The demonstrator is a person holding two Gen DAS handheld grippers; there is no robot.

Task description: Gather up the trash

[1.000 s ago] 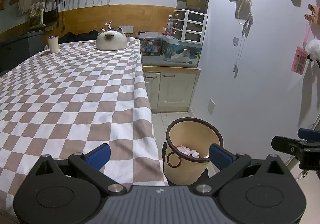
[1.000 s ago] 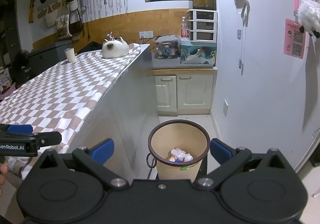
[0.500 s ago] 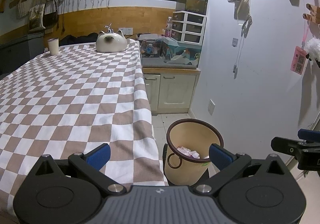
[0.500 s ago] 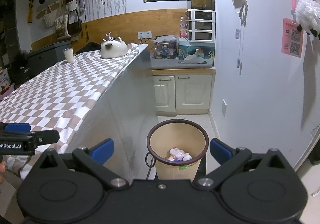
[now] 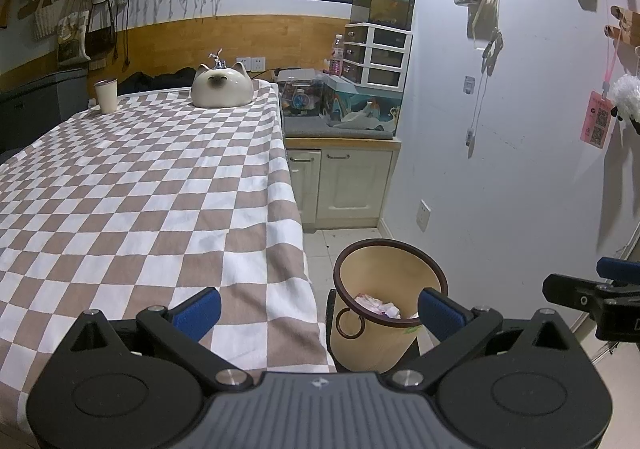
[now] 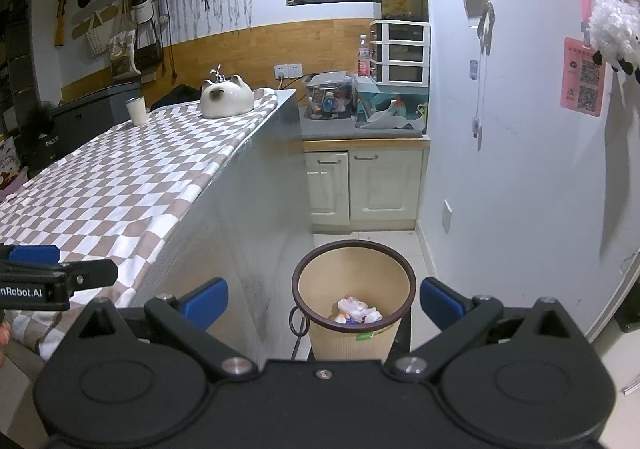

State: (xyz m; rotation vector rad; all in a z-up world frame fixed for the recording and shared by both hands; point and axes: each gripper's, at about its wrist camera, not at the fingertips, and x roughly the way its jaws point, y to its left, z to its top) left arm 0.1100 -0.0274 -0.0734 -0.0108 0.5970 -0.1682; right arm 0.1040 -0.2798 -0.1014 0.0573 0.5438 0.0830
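1. The tabletop [image 5: 132,185], under a brown-and-white checked cloth, takes up the left of the left wrist view. At its far left edge stands a white cup [image 5: 106,95], and near its far right corner sits a cream cat-shaped ceramic pot [image 5: 221,90].
2. The left tool [image 5: 318,309] hangs over the tabletop's near right corner, its blue-padded fingers [image 5: 198,311] spread wide with nothing between them.
3. Just right of the tabletop's right edge, on the tiled floor [image 5: 320,253], stands the tan wastebasket [image 5: 384,325] with a dark rim. It is upright and apart from the cloth's hanging edge. A wire ring hangs on its left side.
4. The trash [image 6: 358,311], crumpled white and pink paper with small colourful bits, lies at the bottom of the wastebasket.
5. The right tool [image 6: 322,301] is held above the wastebasket, which shows between its widely parted, empty fingers [image 6: 440,303].
6. Beyond the wastebasket, against the back wall, is a cream cabinet [image 6: 366,185] carrying a glass tank [image 6: 390,109] and a white drawer unit [image 6: 400,53].
7. At the far right, a pink tag [image 6: 583,77] and a white fluffy toy [image 6: 614,33] hang on the wall.
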